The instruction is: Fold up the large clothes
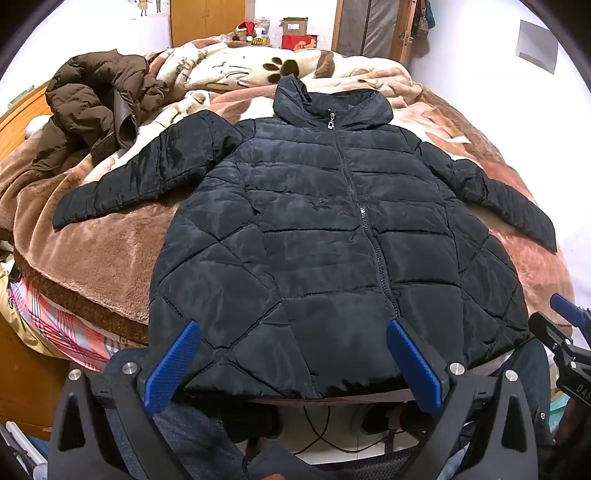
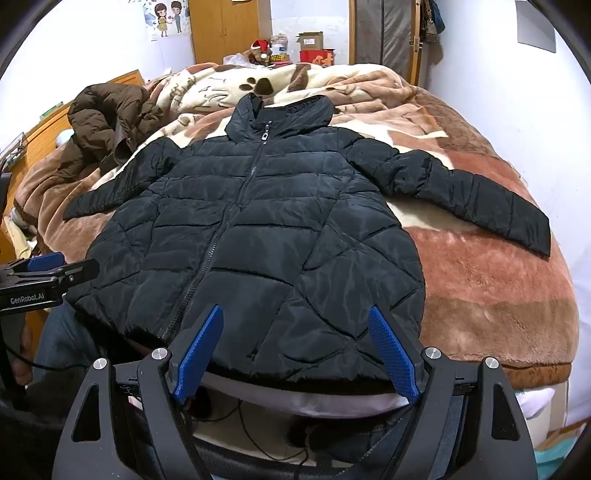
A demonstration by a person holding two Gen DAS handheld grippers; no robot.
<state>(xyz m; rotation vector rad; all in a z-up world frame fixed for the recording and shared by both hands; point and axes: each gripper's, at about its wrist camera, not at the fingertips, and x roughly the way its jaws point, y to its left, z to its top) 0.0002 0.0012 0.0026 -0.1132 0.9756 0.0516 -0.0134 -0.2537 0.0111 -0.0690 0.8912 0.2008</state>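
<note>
Low at the bed's near edge, left tongs (image 1: pixel 291 334) and right tongs (image 2: pixel 297 321) both hover spread, gripping nothing, above the hem of one black puffer jacket (image 1: pixel 317 221) lying flat, zipped, sleeves out. One brown coat (image 1: pixel 92 107) sits crumpled on the plush blanket (image 2: pixel 480 266); a wooden wardrobe (image 2: pixel 229 29) stands behind.

Black puffer jacket (image 2: pixel 258 236) spread front-up on the bed (image 2: pixel 491 280), zipped, both sleeves out.

Its hem hangs at the bed's near edge, the hood toward the far end; the zipper pull (image 2: pixel 266 136) sits at the collar. The right hand-held gripper (image 2: pixel 295 328) hovers over the hem with its blue fingers (image 2: pixel 199 354) wide apart, holding nothing. The left hand-held gripper (image 2: pixel 44 262) shows at the jacket's left side. A brown coat (image 2: pixel 107 125) lies crumpled at the bed's far left corner.
</note>
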